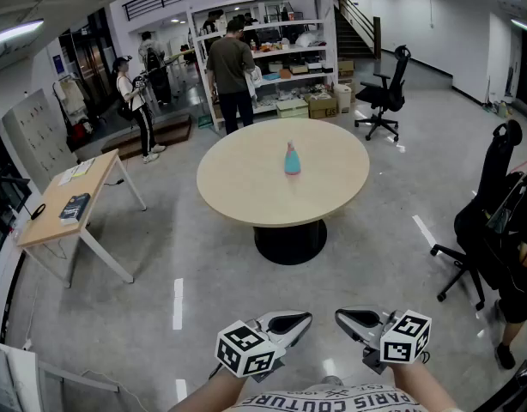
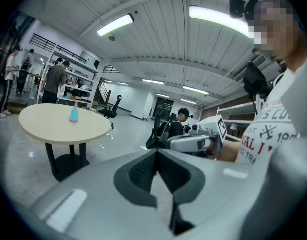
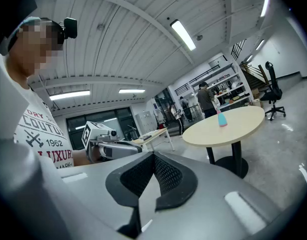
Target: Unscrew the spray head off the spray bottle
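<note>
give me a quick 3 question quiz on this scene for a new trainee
1. Multiple choice: the spray bottle on the round table is A) upright, B) on its side, C) upside down.
2. True or false: the left gripper is holding the bottle.
3. Fill in: the left gripper and the right gripper are both ____ and empty, well short of the table.

Key
1. A
2. False: it holds nothing, and the bottle stands alone on the table.
3. shut
</note>
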Demonstrator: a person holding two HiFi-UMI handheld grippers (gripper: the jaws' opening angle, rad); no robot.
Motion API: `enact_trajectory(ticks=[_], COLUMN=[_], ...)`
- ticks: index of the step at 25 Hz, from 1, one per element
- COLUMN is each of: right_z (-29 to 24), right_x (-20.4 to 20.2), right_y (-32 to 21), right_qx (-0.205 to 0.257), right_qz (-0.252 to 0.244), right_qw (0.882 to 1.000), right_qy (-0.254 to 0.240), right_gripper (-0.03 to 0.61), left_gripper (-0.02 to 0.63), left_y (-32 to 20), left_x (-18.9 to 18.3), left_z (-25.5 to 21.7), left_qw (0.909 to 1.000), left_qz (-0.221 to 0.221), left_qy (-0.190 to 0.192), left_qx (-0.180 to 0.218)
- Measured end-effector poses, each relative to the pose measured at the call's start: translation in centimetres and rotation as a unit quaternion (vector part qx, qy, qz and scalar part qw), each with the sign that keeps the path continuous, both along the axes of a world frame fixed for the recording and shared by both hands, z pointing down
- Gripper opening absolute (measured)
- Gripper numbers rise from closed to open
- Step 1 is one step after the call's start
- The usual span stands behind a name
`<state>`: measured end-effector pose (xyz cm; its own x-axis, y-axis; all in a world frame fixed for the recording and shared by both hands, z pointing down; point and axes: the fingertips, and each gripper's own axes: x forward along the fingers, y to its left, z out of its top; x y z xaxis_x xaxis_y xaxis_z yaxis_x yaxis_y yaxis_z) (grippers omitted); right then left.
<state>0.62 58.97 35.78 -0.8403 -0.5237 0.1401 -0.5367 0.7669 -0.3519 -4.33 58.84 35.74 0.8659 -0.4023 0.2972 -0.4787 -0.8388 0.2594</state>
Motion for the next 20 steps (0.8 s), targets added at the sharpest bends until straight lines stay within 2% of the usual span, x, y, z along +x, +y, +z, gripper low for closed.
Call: enact_trajectory(ticks=[5,9,15,20], right_z=[-0.8,-2.2,-2.2,-0.6], right_x=[5.3,8.1,10.1,9.3], right_y=[-4.5,-7.3,-11.2,-18.7], right_qx=[0.009,0.025,0.033,0.023], right_qz=[0.001,-0.004,-0.013,-0.019], right_qw=[1.0,1.0,0.999,1.0], right_qy=[-0.009,-0.008,-0.004,-0.007], right_gripper=[0.002,0.002,0.002,0.002], left_gripper=[0.0,0.0,0.0,0.0], left_y=[-4.2,-7.3,-10.7,-18.2], left_x=[4.9,7.2,8.0,6.4], left_z=[-0.6,-2.2,-1.4,0.1], left_qw=[0.9999,0.9992,0.9981,0.9967], left_qz=[-0.008,-0.025,-0.053,-0.077], left_qy=[0.004,0.013,0.01,0.017], left_qx=[0.009,0.029,0.03,0.02])
